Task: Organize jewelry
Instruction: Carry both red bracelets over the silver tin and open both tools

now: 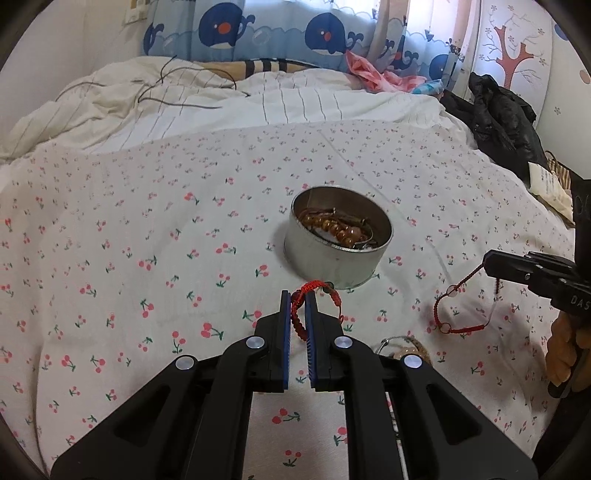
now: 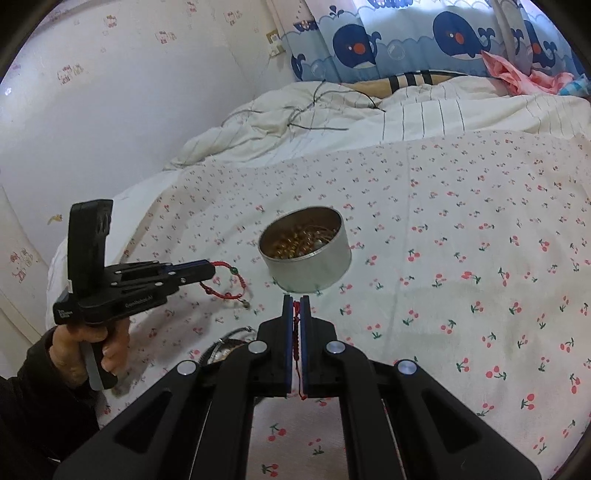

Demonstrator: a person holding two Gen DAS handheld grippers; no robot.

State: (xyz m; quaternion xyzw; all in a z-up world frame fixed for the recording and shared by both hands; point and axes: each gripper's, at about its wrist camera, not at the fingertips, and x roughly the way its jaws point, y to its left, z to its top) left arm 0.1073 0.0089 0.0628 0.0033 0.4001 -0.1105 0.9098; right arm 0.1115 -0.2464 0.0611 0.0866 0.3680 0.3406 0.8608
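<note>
Round silver metal tin (image 1: 334,258) at frame centre, holding amber beads (image 1: 341,230); left gripper (image 1: 298,295) clenched on braided red bracelet (image 1: 321,291), right gripper (image 2: 295,301) on thin red cord bracelet (image 2: 296,332).

Cherry-print bedsheet (image 1: 147,221), rumpled striped duvet (image 1: 147,99) with a dark cable (image 1: 177,99) on it, whale-print curtain (image 1: 277,33) behind, black jacket (image 1: 502,114) at bed edge.

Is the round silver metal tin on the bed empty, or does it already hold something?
Not empty. The round silver metal tin stands upright without a lid, with amber beads and other jewelry lying inside.
</note>
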